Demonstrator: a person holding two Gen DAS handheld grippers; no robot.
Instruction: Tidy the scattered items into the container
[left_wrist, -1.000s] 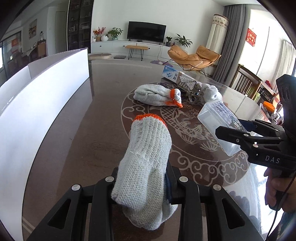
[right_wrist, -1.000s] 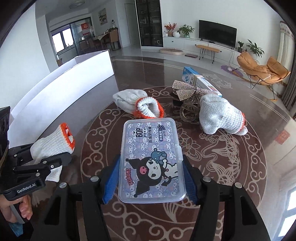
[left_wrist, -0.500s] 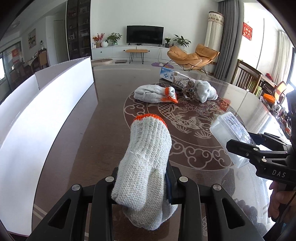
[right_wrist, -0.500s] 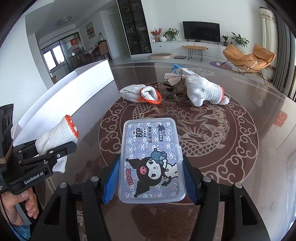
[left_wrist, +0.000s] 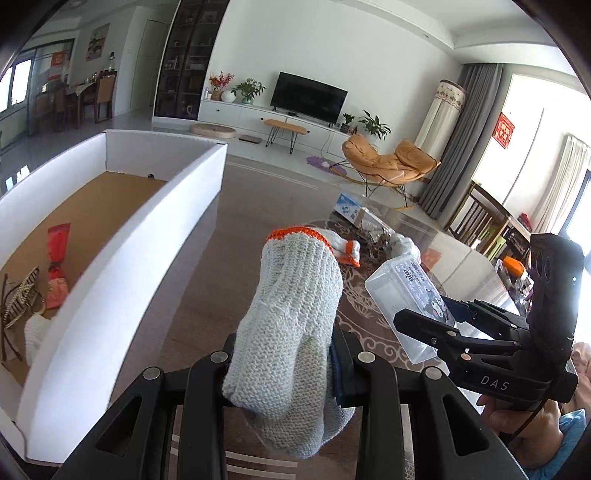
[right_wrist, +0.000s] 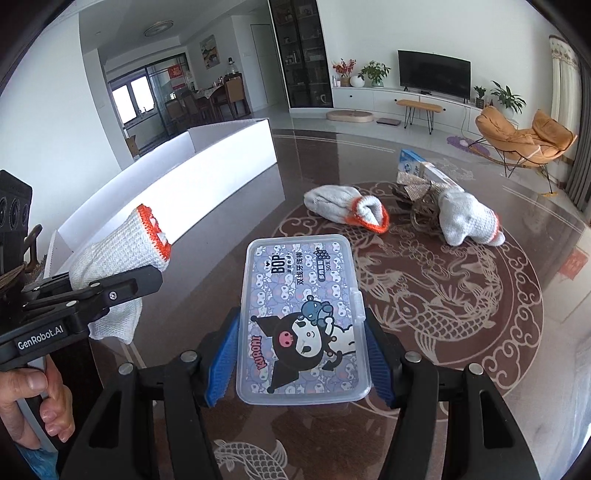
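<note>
My left gripper (left_wrist: 286, 363) is shut on a white knit glove with an orange cuff (left_wrist: 295, 299), held above the table beside the white cardboard box (left_wrist: 122, 266); the glove also shows in the right wrist view (right_wrist: 122, 254). My right gripper (right_wrist: 301, 350) is shut on a clear plastic floss-pick case with a cartoon lid (right_wrist: 301, 317), also seen in the left wrist view (left_wrist: 406, 299). The box holds a red packet (left_wrist: 57, 258), a striped item (left_wrist: 20, 301) and something white. Two more gloves (right_wrist: 345, 208) (right_wrist: 467, 218) lie on the table.
A blue-and-white carton (right_wrist: 424, 168) and a glittery bow on a metal tangle (right_wrist: 417, 192) lie beside the far gloves on the dark patterned table (right_wrist: 443, 295). The box's near wall stands between my left gripper and its inside.
Both grippers have lifted and swung left toward the box with their loads. The box's inside has come into the left wrist view. Neither grip has changed.
</note>
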